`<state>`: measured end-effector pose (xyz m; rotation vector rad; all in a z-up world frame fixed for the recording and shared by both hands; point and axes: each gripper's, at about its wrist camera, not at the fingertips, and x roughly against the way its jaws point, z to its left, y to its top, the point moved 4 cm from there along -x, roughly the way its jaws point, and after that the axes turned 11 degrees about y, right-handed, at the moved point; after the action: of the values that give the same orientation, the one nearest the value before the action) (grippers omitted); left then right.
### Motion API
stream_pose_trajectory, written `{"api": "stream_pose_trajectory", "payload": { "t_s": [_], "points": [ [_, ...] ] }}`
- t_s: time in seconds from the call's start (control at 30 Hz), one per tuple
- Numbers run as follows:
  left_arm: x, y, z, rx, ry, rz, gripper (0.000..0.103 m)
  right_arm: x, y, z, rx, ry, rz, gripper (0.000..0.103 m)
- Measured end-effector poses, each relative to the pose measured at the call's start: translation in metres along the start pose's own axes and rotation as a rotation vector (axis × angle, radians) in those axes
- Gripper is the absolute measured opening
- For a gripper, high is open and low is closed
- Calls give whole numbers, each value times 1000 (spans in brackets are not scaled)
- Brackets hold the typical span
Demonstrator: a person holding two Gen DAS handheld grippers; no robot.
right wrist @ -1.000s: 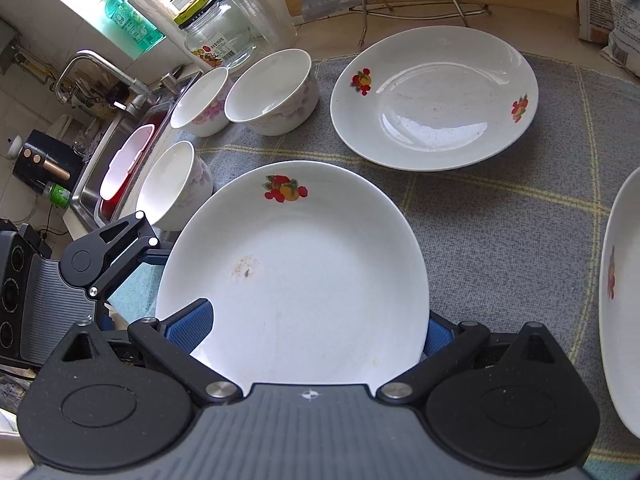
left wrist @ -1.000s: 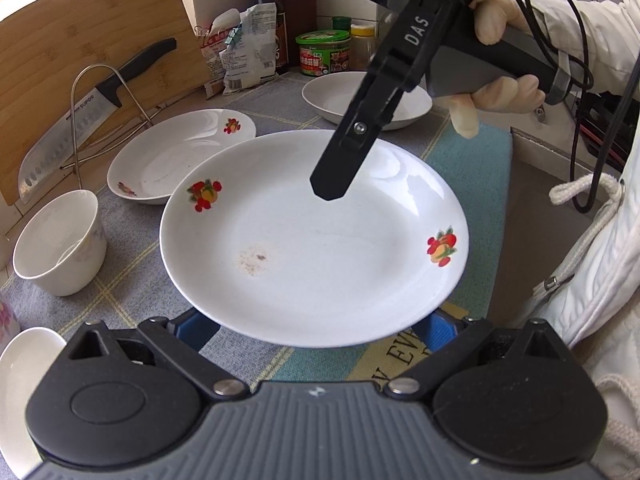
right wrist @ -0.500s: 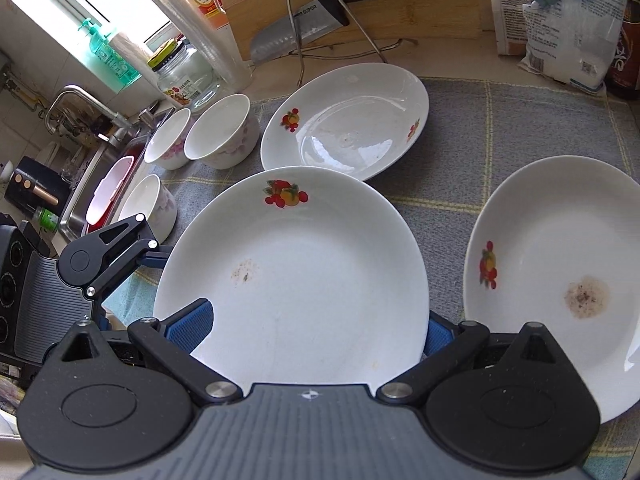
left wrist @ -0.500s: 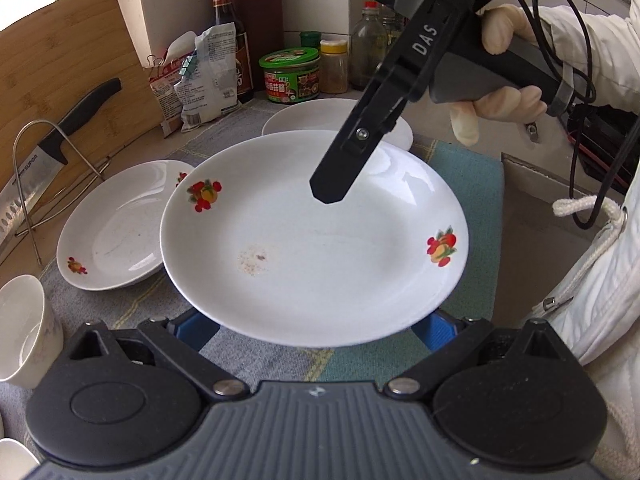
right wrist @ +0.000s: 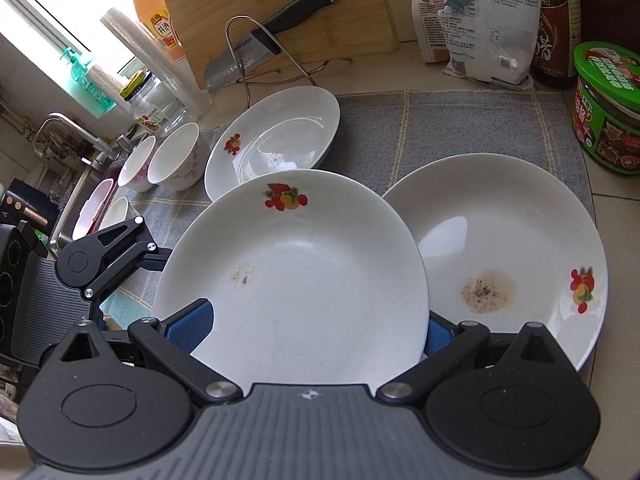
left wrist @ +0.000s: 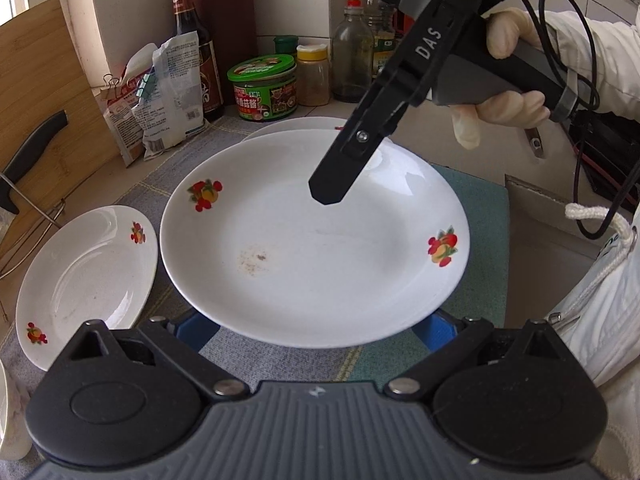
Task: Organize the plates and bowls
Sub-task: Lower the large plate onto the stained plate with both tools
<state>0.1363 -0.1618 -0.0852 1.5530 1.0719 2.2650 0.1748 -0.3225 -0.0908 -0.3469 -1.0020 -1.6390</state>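
Note:
A white plate with fruit prints [left wrist: 312, 240] [right wrist: 296, 280] is held above the grey mat by both grippers. My left gripper [left wrist: 316, 326] grips its near rim in the left wrist view. My right gripper [right wrist: 316, 328] grips the opposite rim; one of its fingers [left wrist: 340, 176] reaches over the plate. A second plate with a brown stain [right wrist: 512, 252] lies on the mat just right of the held one, partly under it. A third plate [right wrist: 276, 140] [left wrist: 84, 276] lies further left. Several white bowls [right wrist: 172, 156] stand by the sink.
A knife [right wrist: 256, 48] on a wire stand and a bamboo cutting board [right wrist: 280, 4] are at the back. Bags [right wrist: 484, 20], a dark bottle [left wrist: 196, 48], a green-lidded tub [left wrist: 264, 88] and jars line the wall. The sink [right wrist: 80, 196] is at the left.
Both grippers have carried the held plate to the right along the counter, towards the stained plate. The bowls and the left plate have slid away to the left in both views.

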Motion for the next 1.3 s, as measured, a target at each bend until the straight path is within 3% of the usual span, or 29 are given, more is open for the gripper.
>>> {"api": "stream_pose_trajectory", "payload": {
  "t_s": [0.57,1.3],
  "points": [
    [-38,29,-6,-10,-29,31,100,20,3,-45,-39,-5,-27,103],
    [-67,43,-5,-17,-60,67,100,25,7,-80,-81,-1,-41,103]
  ]
}}
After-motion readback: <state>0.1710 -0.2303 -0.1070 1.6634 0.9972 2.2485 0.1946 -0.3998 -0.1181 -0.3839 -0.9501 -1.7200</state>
